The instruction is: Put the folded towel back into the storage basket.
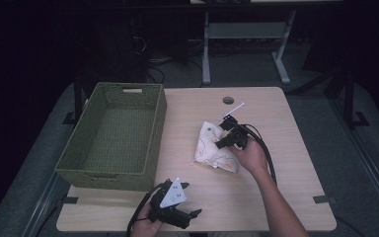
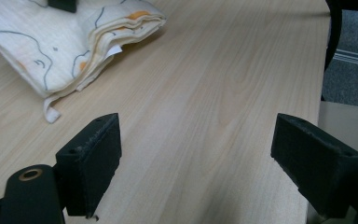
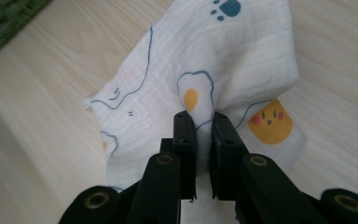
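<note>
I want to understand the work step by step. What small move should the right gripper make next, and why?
Probably lift the folded cloth a little off the table. The right gripper is shut on a pinched fold of it, most of it lies flat, and the green basket stands empty at the left.

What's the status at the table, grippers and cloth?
Right gripper shut on the folded cloth, pinching a ridge of fabric. Left gripper open, idle over bare table. Green basket stands left of the cloth; nothing between them.
</note>
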Available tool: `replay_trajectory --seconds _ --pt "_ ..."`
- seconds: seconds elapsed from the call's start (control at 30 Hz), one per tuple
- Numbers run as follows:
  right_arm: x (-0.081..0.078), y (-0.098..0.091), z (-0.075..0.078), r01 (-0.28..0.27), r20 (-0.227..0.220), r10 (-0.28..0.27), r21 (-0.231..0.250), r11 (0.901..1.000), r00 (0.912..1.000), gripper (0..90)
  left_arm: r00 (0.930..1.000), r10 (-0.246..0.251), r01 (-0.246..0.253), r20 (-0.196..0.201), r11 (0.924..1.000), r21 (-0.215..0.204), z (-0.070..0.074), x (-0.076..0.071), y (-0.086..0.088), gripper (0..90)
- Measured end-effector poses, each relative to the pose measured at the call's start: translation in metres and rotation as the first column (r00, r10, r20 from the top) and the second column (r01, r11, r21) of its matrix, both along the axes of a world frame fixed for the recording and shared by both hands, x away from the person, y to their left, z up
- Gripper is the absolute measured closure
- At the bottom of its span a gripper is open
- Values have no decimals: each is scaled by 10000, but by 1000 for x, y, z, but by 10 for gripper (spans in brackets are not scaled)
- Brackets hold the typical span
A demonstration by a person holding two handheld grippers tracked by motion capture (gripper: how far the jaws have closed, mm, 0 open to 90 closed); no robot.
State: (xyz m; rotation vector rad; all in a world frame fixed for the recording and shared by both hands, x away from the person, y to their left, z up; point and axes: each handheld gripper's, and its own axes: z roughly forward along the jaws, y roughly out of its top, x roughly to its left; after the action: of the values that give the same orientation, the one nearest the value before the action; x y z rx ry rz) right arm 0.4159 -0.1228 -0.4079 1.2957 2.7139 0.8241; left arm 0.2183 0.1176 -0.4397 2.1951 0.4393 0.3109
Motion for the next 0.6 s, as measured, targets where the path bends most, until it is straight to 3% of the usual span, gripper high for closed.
replay_trajectory --seconds 0.6 --pt "-2 11 34 -302 433 288 316 9990 9986 823 10000 -49 49 -4 10000 16 0 0 0 162"
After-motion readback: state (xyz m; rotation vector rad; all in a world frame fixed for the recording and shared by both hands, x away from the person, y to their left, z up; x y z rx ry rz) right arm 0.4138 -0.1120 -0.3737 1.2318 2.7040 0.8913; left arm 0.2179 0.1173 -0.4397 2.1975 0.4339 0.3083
